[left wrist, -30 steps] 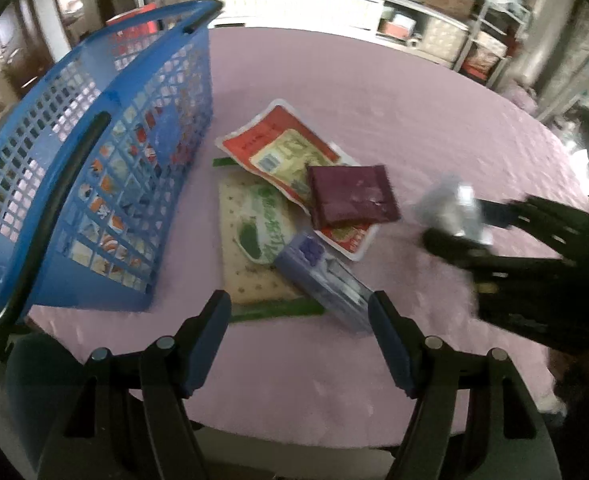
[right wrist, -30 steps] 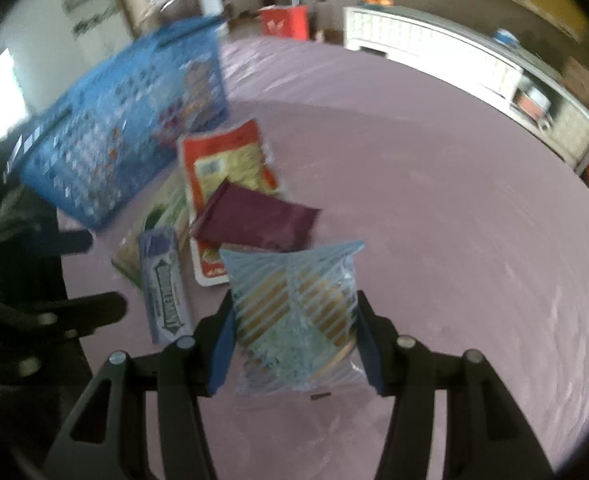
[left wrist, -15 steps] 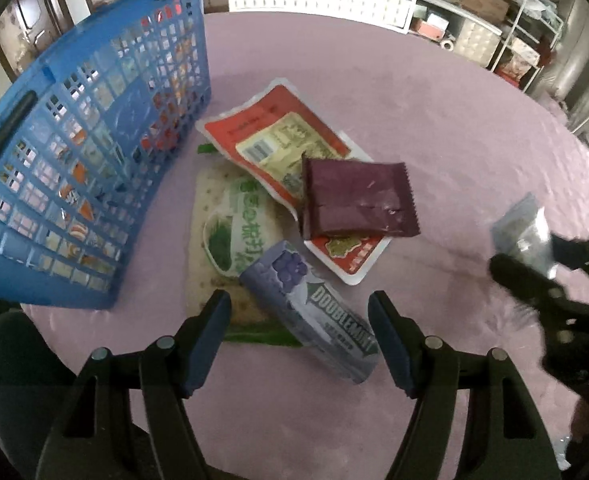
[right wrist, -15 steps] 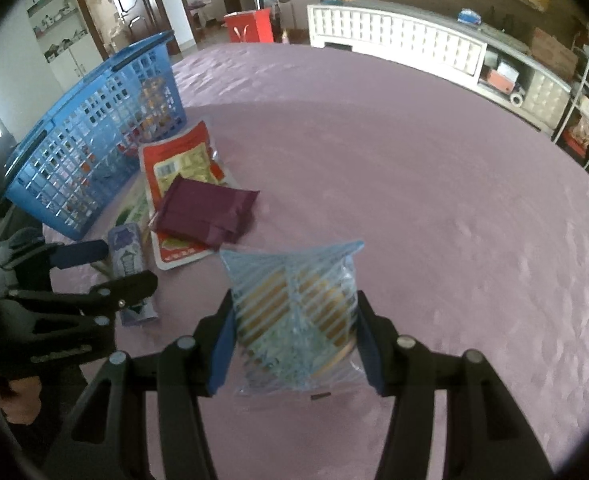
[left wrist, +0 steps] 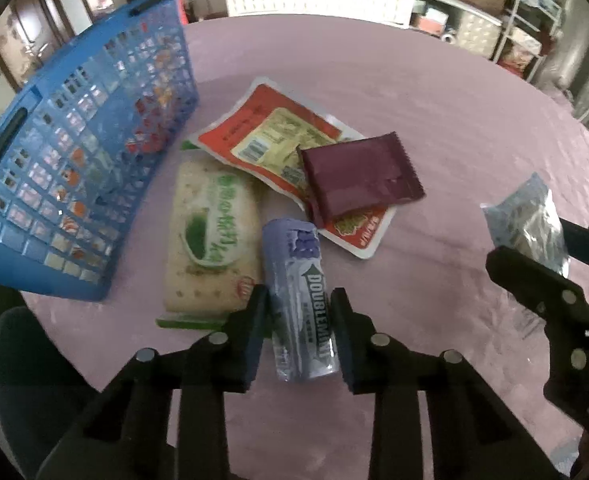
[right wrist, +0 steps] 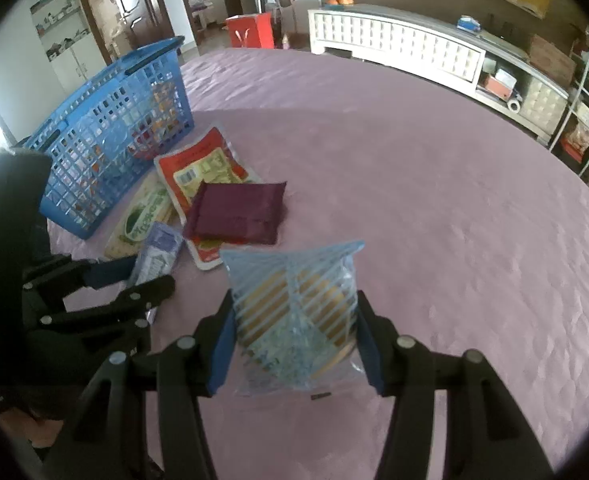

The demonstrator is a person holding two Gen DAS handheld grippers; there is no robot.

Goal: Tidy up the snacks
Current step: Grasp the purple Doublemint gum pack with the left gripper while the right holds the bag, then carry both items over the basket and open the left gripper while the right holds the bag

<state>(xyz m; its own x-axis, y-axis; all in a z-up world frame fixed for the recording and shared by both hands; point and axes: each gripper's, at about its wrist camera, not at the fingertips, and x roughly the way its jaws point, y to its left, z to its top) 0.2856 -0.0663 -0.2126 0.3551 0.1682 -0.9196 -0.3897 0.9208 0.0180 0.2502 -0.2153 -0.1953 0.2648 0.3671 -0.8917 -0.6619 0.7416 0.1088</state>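
Both tongs (left wrist: 299, 334) (right wrist: 294, 340) are black plastic, silver-riveted (with blue finger pads (right wrist: 222, 344)).

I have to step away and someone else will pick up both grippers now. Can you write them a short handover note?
Left hand-held gripper: fingers closed against the purple Doublemint gum pack, which lies on the pink tablecloth.
Right hand-held gripper: shut on the blue striped snack bag, held above the table.
Blue basket: far left, already holding some snacks.
Left on the table: green cracker pack, red-and-yellow pouch, maroon packet lying on the pouch.
To do: put both gripped items in the basket, then those three.
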